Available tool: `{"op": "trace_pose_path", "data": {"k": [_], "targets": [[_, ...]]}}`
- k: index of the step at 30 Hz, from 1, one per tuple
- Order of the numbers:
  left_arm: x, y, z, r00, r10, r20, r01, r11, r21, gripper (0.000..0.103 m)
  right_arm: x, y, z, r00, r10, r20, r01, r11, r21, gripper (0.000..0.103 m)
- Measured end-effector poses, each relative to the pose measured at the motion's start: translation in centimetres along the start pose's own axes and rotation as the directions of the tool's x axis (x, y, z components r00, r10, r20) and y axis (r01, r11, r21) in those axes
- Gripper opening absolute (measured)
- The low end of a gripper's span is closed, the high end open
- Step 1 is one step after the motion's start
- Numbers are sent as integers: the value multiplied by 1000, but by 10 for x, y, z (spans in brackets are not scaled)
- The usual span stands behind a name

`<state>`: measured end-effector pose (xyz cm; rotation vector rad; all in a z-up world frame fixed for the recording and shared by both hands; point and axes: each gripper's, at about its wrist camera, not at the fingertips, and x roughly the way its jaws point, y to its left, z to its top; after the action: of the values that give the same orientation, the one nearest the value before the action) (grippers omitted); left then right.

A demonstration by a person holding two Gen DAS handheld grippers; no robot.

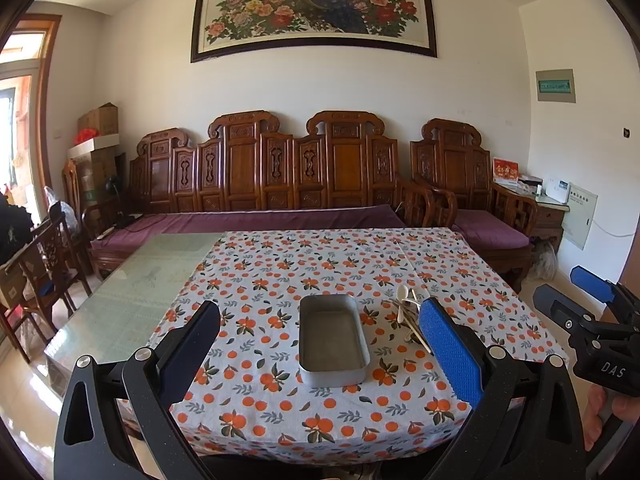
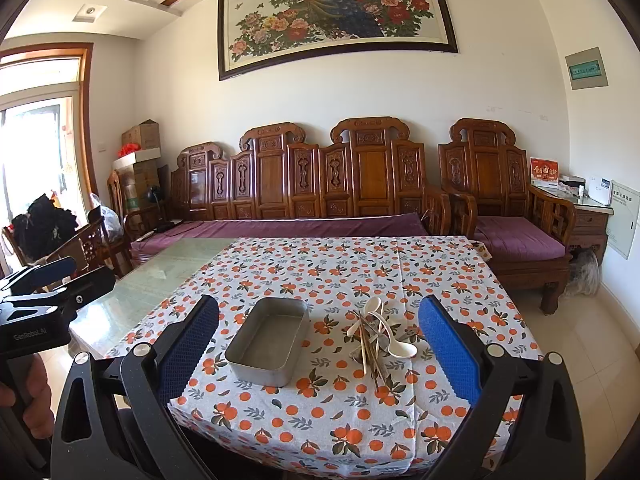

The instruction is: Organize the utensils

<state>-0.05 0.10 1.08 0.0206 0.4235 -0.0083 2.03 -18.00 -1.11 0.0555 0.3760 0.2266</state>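
Left wrist view: my left gripper (image 1: 320, 344) hangs wide open and empty above the counter (image 1: 304, 436); the metal tray (image 1: 334, 372) lies between my fingers (image 1: 450, 346), the utensil pile (image 1: 408, 316) just right of it.
Writing, left: "DAS" on my right gripper (image 1: 576, 300).
Right wrist view: right fingers spread wide, holding nothing.
Risk: chopsticks (image 2: 370, 346) and spoons (image 2: 394, 342) lie tangled; pinching one may drag others off the counter.
Writing, right: "GenRobot.AI".
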Motion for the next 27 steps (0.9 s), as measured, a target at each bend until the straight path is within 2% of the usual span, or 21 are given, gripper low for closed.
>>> {"op": "trace_pose_path", "data": {"k": [27], "targets": [[-4, -4, 4, 1000, -6, -6, 6, 1000, 2, 97, 0, 5, 1, 1000, 0, -8, 0, 1000, 1, 100]]}}
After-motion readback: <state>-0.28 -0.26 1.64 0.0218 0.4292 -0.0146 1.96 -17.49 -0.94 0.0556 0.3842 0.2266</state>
